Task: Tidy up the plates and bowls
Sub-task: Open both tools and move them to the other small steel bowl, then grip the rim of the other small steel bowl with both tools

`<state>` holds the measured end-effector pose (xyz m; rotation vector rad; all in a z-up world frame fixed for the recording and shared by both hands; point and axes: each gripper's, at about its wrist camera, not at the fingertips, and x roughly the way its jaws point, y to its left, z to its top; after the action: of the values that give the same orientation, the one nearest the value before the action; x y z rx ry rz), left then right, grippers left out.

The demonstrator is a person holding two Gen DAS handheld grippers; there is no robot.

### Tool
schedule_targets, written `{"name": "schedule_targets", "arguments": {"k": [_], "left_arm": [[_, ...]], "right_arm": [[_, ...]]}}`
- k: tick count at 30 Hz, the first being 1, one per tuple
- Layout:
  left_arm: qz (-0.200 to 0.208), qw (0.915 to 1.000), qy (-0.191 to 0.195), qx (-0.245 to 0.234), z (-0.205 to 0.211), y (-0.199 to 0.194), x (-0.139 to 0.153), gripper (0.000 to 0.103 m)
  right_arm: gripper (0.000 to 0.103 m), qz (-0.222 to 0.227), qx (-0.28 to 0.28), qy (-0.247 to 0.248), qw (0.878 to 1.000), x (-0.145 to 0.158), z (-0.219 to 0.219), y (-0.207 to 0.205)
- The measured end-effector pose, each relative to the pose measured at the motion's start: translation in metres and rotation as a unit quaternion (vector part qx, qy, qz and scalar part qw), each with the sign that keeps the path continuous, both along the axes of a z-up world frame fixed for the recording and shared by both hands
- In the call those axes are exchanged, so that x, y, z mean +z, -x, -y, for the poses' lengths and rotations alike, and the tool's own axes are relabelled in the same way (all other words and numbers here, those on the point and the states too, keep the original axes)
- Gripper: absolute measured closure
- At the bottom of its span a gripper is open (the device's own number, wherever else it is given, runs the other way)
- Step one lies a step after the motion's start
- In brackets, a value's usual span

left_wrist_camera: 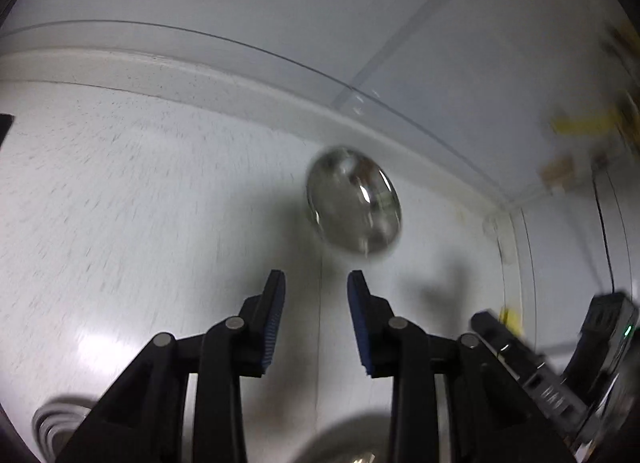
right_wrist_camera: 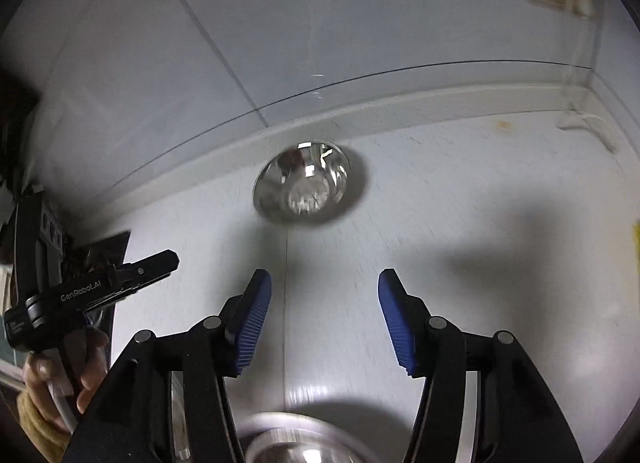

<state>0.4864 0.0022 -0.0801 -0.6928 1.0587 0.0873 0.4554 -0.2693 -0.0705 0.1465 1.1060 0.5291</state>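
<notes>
A shiny steel bowl [left_wrist_camera: 354, 201] stands on the white counter near the back wall, ahead of my left gripper [left_wrist_camera: 316, 283], which is open and empty. It also shows in the right wrist view [right_wrist_camera: 304, 187], ahead of my right gripper [right_wrist_camera: 325, 283], open and empty. Another steel bowl on a plate [right_wrist_camera: 298, 443] sits just below the right gripper. A white ribbed plate rim [left_wrist_camera: 56, 423] shows at the lower left. The left gripper's black body [right_wrist_camera: 96, 291] appears at the left in the right wrist view, held by a hand.
The white speckled counter [left_wrist_camera: 140, 203] ends at a raised back ledge [left_wrist_camera: 240, 79] under a clear panel. A corner wall stands at the right [left_wrist_camera: 560, 223]. The right gripper's black body [left_wrist_camera: 560, 363] shows at the lower right.
</notes>
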Motion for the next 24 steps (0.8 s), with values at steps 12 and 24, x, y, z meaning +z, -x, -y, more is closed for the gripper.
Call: {"name": "schedule_targets", "arguments": {"k": [12,24], "left_arm": [[-0.046,0.9987,0.023,0.003,-0.025,-0.092,-0.076,0.069],[-0.036,0.9982,0.028,-0.038,-0.012,-0.107,-0.092,0.069]], "right_arm": [[0.052,-0.077,-0.030,-0.007,0.997,-0.089,-0.052,-0.111],[0.053,-0.082,-0.021,-0.016,0.996,-0.118,-0.064,-0.123]]}}
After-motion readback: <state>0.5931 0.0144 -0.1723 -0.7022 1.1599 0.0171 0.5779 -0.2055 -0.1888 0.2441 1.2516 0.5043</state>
